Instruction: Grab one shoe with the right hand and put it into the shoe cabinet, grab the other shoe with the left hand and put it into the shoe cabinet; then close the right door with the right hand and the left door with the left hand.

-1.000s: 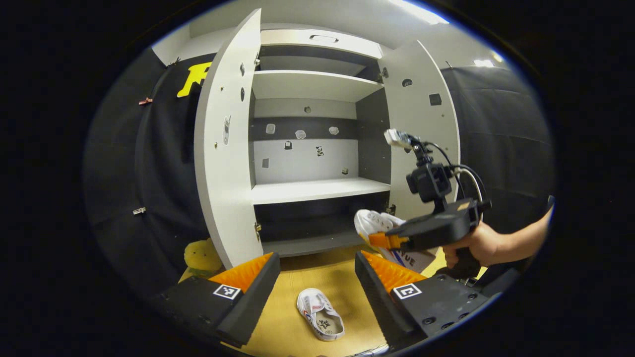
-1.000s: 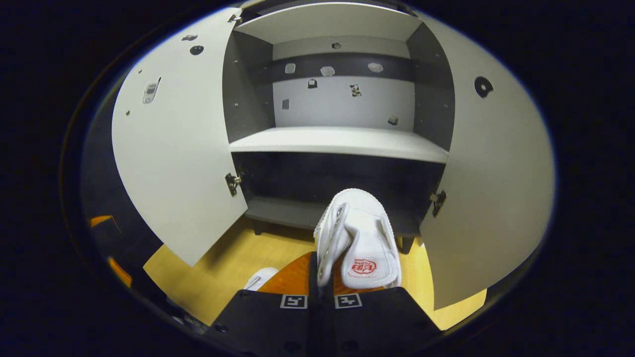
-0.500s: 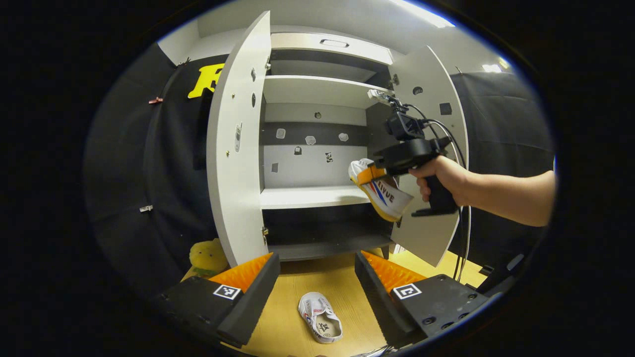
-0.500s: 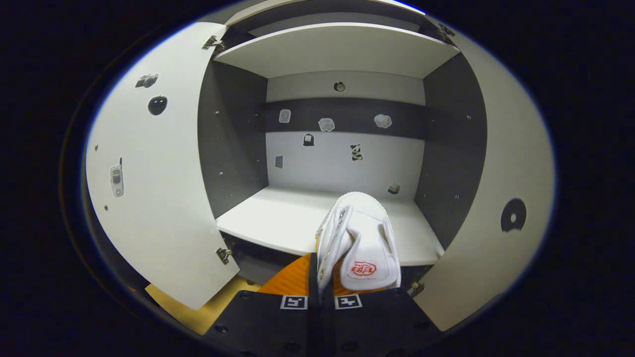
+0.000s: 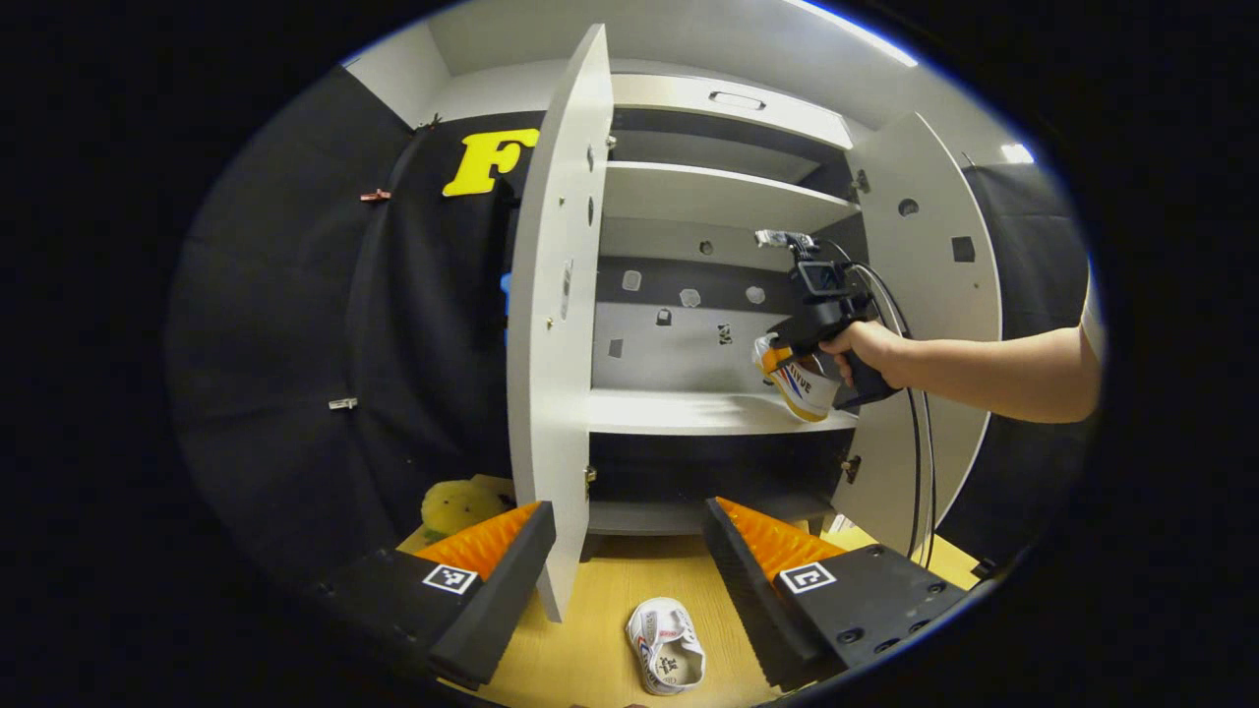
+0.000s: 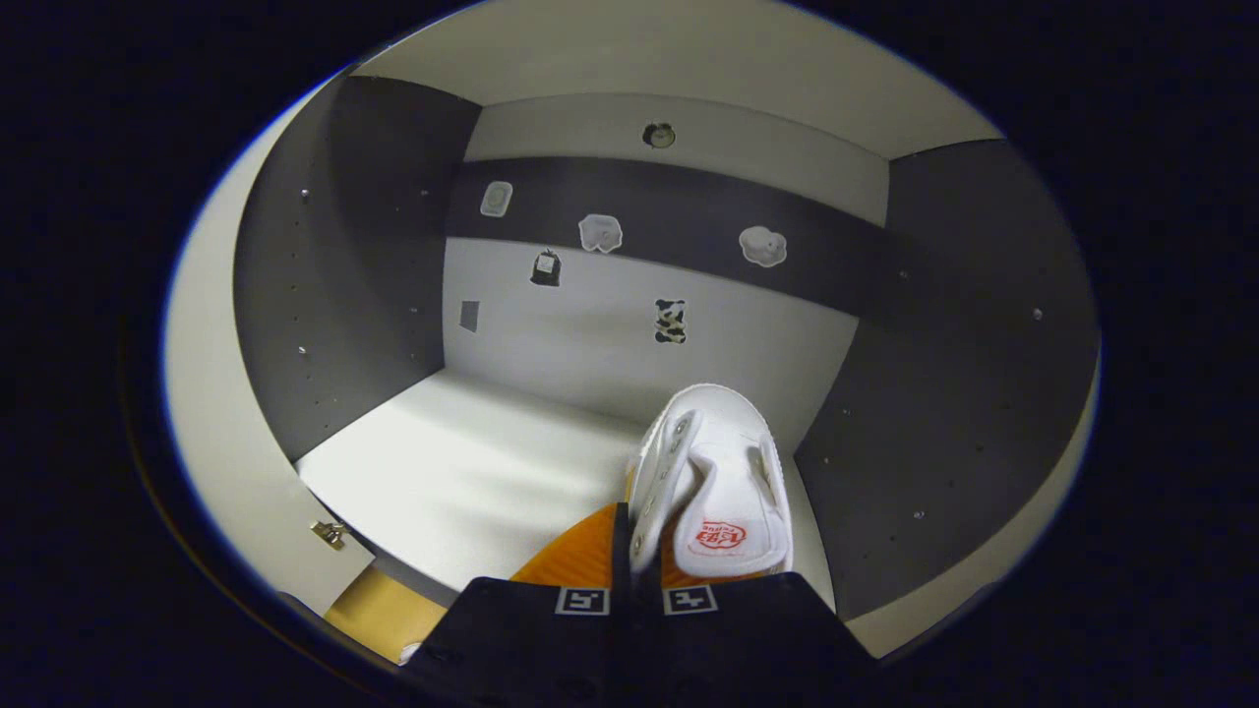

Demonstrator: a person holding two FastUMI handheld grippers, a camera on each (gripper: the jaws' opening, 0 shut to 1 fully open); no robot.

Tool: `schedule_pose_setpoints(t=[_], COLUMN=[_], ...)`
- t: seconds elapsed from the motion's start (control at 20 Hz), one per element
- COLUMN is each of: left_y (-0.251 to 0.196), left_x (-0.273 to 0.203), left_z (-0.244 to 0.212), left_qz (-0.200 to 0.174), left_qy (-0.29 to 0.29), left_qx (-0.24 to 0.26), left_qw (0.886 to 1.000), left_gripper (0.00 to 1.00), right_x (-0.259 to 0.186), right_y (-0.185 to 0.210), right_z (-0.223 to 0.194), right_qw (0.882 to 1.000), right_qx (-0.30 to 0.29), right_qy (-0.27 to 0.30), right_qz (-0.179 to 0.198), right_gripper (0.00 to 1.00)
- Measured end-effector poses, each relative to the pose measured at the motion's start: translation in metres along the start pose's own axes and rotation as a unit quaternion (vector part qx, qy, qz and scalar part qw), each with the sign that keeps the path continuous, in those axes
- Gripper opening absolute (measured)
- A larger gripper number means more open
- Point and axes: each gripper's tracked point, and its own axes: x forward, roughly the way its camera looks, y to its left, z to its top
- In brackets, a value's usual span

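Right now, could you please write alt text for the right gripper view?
The right gripper is shut on a white shoe, holding it over the pale middle shelf inside the shoe cabinet. Small stickers dot the back wall.

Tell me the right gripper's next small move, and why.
Probably lower it and open. The right gripper is shut on the shoe, which hangs over the middle shelf inside the cabinet, seemingly not yet resting on it.
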Motion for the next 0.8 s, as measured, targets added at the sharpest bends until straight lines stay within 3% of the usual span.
schedule_pose_setpoints(t=[0.25, 0.4, 0.75, 0.8], left_y=[0.012, 0.012, 0.010, 0.009], left_x=[0.006, 0.002, -0.016, -0.019], left_z=[-0.003, -0.011, -0.024, -0.026], left_qz=[0.031, 0.041, 0.065, 0.067], left_qy=[0.003, 0.010, 0.024, 0.025], left_qx=[-0.024, -0.022, -0.026, -0.026], left_qw=[0.999, 0.999, 0.997, 0.997], left_gripper=[0.95, 0.95, 0.95, 0.95], right_x=[0.053, 0.083, 0.102, 0.101], right_y=[-0.008, -0.006, 0.015, 0.011], right_z=[0.002, -0.006, -0.026, -0.024], right_qw=[0.999, 0.997, 0.993, 0.994], right_qx=[0.010, -0.014, -0.030, -0.036], right_qy=[0.046, 0.073, 0.111, 0.106], right_qz=[-0.008, -0.008, -0.009, -0.019], right_gripper=[0.05, 0.05, 0.06, 0.13])
